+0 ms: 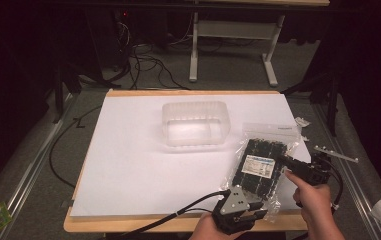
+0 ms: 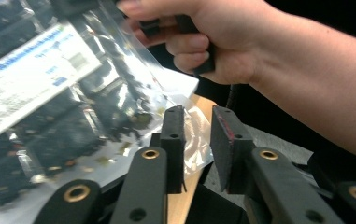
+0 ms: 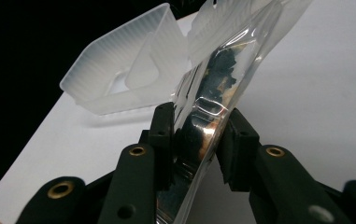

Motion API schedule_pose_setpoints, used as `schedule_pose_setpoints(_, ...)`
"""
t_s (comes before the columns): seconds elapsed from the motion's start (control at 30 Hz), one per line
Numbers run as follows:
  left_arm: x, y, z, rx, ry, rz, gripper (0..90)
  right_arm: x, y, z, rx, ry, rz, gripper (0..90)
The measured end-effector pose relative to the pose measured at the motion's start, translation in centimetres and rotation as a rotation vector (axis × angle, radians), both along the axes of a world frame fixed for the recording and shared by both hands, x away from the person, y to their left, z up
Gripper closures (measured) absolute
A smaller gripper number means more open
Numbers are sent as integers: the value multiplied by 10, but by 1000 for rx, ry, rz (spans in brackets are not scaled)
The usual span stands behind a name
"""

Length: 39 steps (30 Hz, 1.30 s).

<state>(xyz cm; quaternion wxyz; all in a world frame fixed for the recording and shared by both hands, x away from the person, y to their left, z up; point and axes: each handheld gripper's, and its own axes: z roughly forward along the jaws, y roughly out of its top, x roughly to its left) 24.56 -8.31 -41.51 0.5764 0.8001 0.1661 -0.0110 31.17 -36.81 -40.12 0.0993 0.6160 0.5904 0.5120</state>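
Observation:
A clear plastic bag (image 1: pixel 260 167) of black parts with a white label lies at the table's right front. My right gripper (image 1: pixel 284 161) is shut on the bag's right edge; in the right gripper view the bag (image 3: pixel 222 60) rises between the jaws of that gripper (image 3: pixel 201 116). My left gripper (image 1: pixel 259 215) sits at the bag's near corner by the table's front edge. In the left gripper view its jaws (image 2: pixel 198 114) stand open, with the bag's clear corner (image 2: pixel 194 140) lying in the gap. The labelled bag (image 2: pixel 49 93) spreads to the left there.
A translucent ribbed tub (image 1: pixel 194 123) (image 3: pixel 119 70) stands at the middle back of the white sheet (image 1: pixel 138 160). A metal strip (image 1: pixel 335 153) and small packets (image 1: pixel 302 121) lie off the right edge. The wooden table edge (image 1: pixel 178 223) runs along the front. Cables trail on the floor.

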Motion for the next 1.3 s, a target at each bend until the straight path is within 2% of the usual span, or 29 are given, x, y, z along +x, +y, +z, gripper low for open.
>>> schedule_pose_setpoints(0.03,4,8,4,-12,-6,21,720,0,1,2,4,-10,14,718)
schedule_pose_setpoints(0.07,4,8,4,-12,-6,21,706,0,1,2,4,-10,14,718)
schedule_pose_setpoints(0.1,11,18,6,-20,-10,54,689,-1,1,5,14,-30,30,730)
schedule_pose_setpoints(0.23,23,33,6,-16,-13,118,639,-1,4,9,20,-57,47,749)
schedule_pose_setpoints(0.27,28,38,5,-11,-11,138,583,-3,7,13,26,-82,66,763)
schedule_pose_setpoints(0.33,37,46,3,4,7,165,542,-5,9,17,22,-103,82,771)
schedule_pose_setpoints(0.37,46,56,0,15,20,202,521,-6,11,19,16,-112,89,773)
schedule_pose_setpoints(0.4,46,56,0,15,20,202,502,-7,13,22,3,-128,99,775)
schedule_pose_setpoints(0.47,56,65,-3,19,41,232,479,-8,15,24,-5,-141,107,777)
schedule_pose_setpoints(0.5,65,72,-7,25,61,263,438,-10,20,29,-21,-172,129,780)
schedule_pose_setpoints(0.53,65,72,-7,25,61,263,421,-10,20,29,-21,-172,129,780)
schedule_pose_setpoints(0.63,77,83,-9,27,71,299,386,-14,29,40,-47,-221,151,784)
schedule_pose_setpoints(0.67,77,83,-9,27,71,299,375,-14,29,40,-47,-221,151,784)
schedule_pose_setpoints(0.7,80,86,-10,25,74,307,364,-15,32,44,-51,-249,164,785)
schedule_pose_setpoints(0.77,84,91,-10,18,76,322,351,-16,34,47,-54,-260,168,785)
schedule_pose_setpoints(0.83,89,98,-10,15,72,335,323,-17,41,53,-54,-298,186,784)
schedule_pose_setpoints(1.07,96,111,-8,-16,66,335,289,-16,60,61,-49,-354,237,784)
schedule_pose_setpoints(1.1,98,115,-6,-25,64,332,283,-15,70,64,-46,-376,268,784)
schedule_pose_setpoints(1.23,104,127,-2,-57,71,324,270,-12,81,65,-23,-398,301,784)
schedule_pose_setpoints(1.27,106,130,-2,-74,76,319,257,-12,85,65,-18,-405,313,783)
schedule_pose_setpoints(1.3,109,136,-3,-110,103,301,254,-10,95,64,-11,-421,338,784)
